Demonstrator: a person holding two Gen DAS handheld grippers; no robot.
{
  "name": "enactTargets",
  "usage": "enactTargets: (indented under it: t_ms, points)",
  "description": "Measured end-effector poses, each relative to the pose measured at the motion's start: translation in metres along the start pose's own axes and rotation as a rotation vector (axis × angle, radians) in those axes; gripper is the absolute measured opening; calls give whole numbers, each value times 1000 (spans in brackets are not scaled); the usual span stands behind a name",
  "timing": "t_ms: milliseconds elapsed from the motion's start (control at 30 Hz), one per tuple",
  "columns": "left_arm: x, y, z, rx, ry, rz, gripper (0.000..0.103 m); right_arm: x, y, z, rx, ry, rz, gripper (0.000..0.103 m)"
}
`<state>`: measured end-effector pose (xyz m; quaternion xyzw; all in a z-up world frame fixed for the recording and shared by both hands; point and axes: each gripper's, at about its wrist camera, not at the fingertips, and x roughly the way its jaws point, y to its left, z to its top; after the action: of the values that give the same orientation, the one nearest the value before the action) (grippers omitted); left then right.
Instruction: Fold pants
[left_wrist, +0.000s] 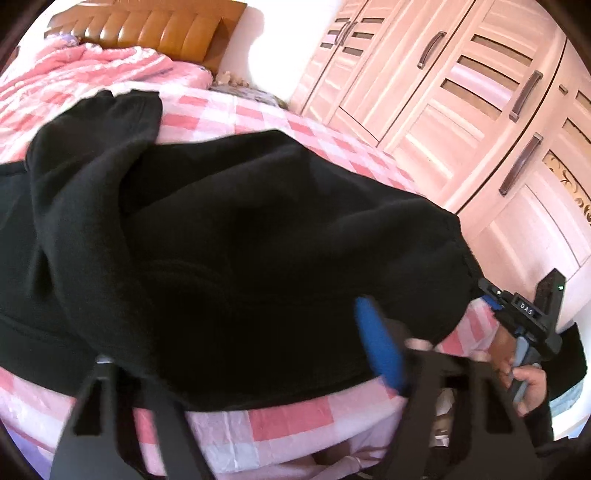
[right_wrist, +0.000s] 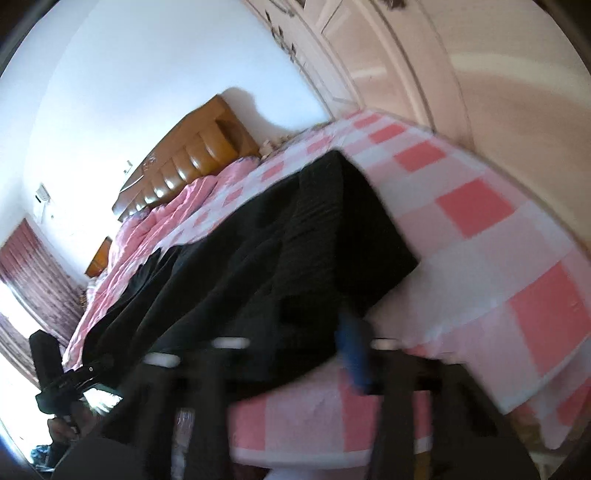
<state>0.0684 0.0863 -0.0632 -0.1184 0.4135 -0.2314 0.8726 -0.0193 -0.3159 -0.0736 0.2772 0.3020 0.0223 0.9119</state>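
Observation:
Black pants (left_wrist: 229, 236) lie on the pink checked bed, lifted and draped at their near edge. My left gripper (left_wrist: 243, 354) is at that near edge; its blue right finger (left_wrist: 380, 347) shows and the left one is under the cloth, so I cannot tell its grip. In the left wrist view my right gripper (left_wrist: 484, 291) pinches the pants' right corner. In the right wrist view the pants (right_wrist: 295, 251) stretch away; my right gripper (right_wrist: 295, 350) has its blue finger (right_wrist: 354, 354) against the cloth edge, blurred.
The bed sheet (right_wrist: 480, 206) is pink and white checked, with a pink quilt (left_wrist: 74, 70) and a brown headboard (left_wrist: 155, 29) at the far end. A pink wardrobe (left_wrist: 461, 92) stands close on the right. The bed's near edge (left_wrist: 277, 435) is just below the grippers.

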Motion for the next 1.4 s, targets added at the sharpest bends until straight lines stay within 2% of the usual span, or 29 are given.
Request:
enactTargets:
  t_ms: [67,167,233,300,400,467,533,600,667,767,833,867,900,933,967,1100,1133,1233,1333,1400]
  points:
    - [-6,-1,6,2,-17,-6,26,-5,5,7,-43,-18,4,17]
    - [-11,-3,15,12,-35,-16,10,-6,19,21,-126,-29,18,14]
    - [-13,-3,20,-1,-45,-25,10,-9,26,33,-155,-54,29,14]
    - [-21,-4,23,-30,-79,-67,10,-14,32,46,-182,-88,31,14]
    - [-30,-17,25,-49,-119,-148,10,-21,40,69,-247,-152,-21,14]
    - [-22,-28,23,-23,-99,-174,10,-24,34,82,-255,-177,-59,14]
    - [-4,-35,14,5,-52,-127,10,-17,20,86,-244,-163,-101,14]
    - [9,-30,6,-2,-10,-104,10,-3,-3,79,-193,-97,-128,14]
    - [15,-26,-2,7,7,-47,10,9,-19,62,-163,-37,-178,16]
    - [14,-17,-7,6,19,-27,12,16,-44,44,-87,17,-237,23]
    - [14,-14,-7,-7,23,-37,12,10,-51,43,-47,9,-221,31]
    - [14,-14,-6,-13,20,-46,11,6,-50,46,-51,-2,-222,44]
    - [11,-15,-5,-10,6,-50,10,4,-47,47,-62,-9,-217,75]
    - [10,-16,-4,-5,-6,-52,10,1,-43,47,-73,-14,-208,91]
    - [8,-19,-2,4,-18,-58,9,-2,-37,47,-91,-32,-193,99]
    - [1,-23,9,14,-48,-99,8,-14,-23,39,-100,-75,-160,99]
    - [-1,-24,12,13,-54,-107,8,-16,-20,35,-92,-70,-116,99]
    - [-12,-28,30,2,-90,-158,8,-11,-16,13,6,14,56,96]
    - [-23,-31,54,-19,-123,-220,8,6,-14,-18,163,116,231,86]
    - [-29,-31,68,-29,-142,-246,8,13,-4,-24,157,128,256,84]
